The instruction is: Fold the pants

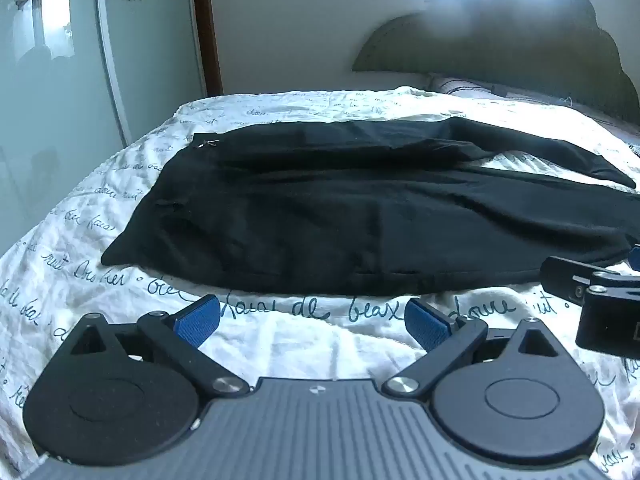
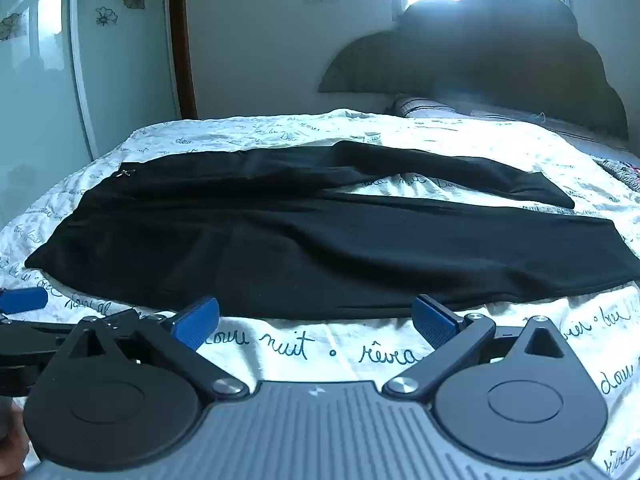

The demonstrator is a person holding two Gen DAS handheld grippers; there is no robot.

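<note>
While I hold both tools back at the near edge, nothing is folded yet.
Bed: I use its script-printed cover as the work surface.
Pants: black, flat across the bed, waist left, legs splayed right, near hem just beyond my fingers, handy for lifting.
Left gripper: fingers spread wide, empty, near the waist end.
Right gripper: spread wide too, empty, facing the near leg.

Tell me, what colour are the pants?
Black pants, clearest in the right wrist view.
</note>
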